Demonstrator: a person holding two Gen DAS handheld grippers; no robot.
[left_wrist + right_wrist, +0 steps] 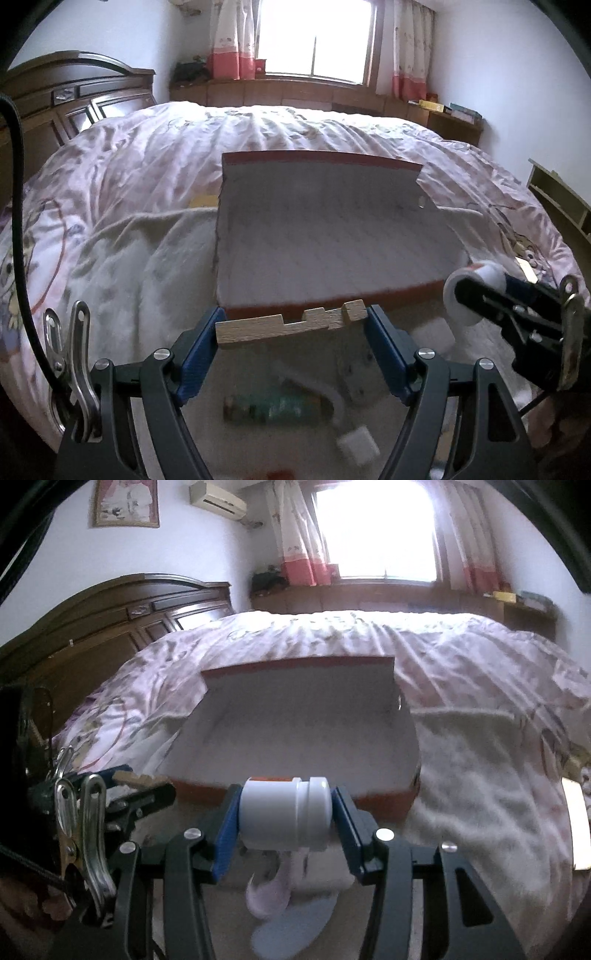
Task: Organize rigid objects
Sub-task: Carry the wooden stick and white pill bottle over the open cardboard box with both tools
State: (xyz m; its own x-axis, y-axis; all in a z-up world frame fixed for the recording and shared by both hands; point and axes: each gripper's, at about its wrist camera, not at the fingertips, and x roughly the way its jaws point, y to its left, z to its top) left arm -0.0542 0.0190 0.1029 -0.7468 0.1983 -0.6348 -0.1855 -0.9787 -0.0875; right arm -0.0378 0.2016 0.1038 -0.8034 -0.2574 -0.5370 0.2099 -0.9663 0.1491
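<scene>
Now both carried pieces hang just short of the open red cardboard box with pale lining [332,236], which sits on the bed's pink patterned quilt [147,155].

Notched pale wooden block [291,325]: clamped end to end between the blue fingers of the left gripper [291,332], long axis running crosswise, parallel to the box's near wall, just in front of that wall.

White plastic jar with ribbed lid [284,812]: lying on its side, pinched base and lid by the right gripper [284,819], axis also crosswise, near the box's front rim.

Box lies straight ahead of both sets of fingers. Neither hand looks clearly nearer; right gripper sits beside the box's near right corner in the left view.

Judgement: next move is forward over the rim, then release.
</scene>
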